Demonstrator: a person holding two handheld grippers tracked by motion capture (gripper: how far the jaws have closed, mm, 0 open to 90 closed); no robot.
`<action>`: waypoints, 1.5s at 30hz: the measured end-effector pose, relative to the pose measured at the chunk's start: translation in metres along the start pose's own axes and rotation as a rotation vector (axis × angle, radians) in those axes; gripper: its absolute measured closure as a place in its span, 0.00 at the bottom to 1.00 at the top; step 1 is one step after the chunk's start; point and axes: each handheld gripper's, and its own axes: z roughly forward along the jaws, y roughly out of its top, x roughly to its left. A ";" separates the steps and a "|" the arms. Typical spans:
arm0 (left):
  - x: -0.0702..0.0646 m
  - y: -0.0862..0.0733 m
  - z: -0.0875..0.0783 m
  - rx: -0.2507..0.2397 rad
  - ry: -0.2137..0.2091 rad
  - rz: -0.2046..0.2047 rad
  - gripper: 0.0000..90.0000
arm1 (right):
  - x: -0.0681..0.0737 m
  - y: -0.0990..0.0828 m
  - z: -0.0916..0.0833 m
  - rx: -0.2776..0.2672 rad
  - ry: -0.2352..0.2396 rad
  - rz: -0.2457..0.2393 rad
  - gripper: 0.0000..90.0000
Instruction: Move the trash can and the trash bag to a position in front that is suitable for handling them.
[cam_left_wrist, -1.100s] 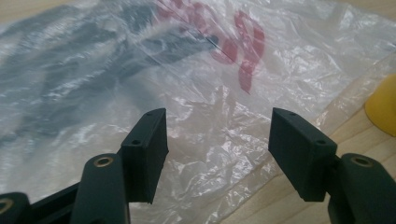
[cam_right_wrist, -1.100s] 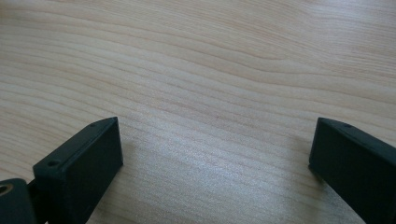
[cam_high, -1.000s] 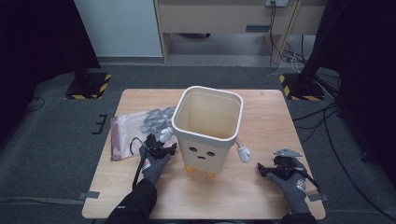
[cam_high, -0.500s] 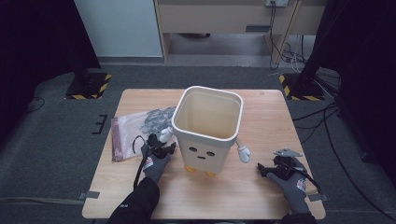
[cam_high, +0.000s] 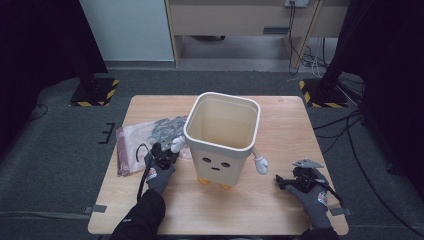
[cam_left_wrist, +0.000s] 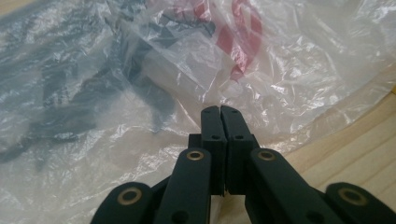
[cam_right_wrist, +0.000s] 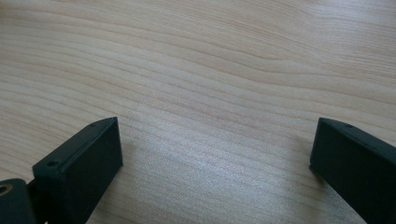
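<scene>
A clear plastic bag with dark and red items inside lies on the left of the wooden table. My left gripper rests on the bag's right edge, beside the bin. In the left gripper view its jaws have just been closing and now stand pressed together, with crinkled film of the bag caught at their tips. My right gripper sits near the table's front right, jaws wide apart. Between them is bare wood.
A cream bin with a face, small arms and orange feet stands upright in the middle of the table, right next to my left gripper. Its white hand sticks out toward my right gripper. Black cables trail across the dark floor around the table.
The left gripper's jaws have closed at the bag's right edge, and the hand has crept slightly forward. The right hand and the bin have stayed put.
</scene>
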 end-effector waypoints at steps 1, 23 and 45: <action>0.004 0.000 -0.006 -0.011 -0.005 0.006 0.99 | 0.000 0.000 0.000 0.000 0.000 -0.001 0.03; 0.037 -0.048 -0.094 -0.003 -0.035 0.092 0.99 | 0.001 0.000 0.000 -0.001 -0.003 0.004 0.03; 0.069 -0.071 -0.100 -0.081 0.179 -0.313 0.43 | 0.001 -0.001 -0.001 -0.001 -0.002 0.007 0.03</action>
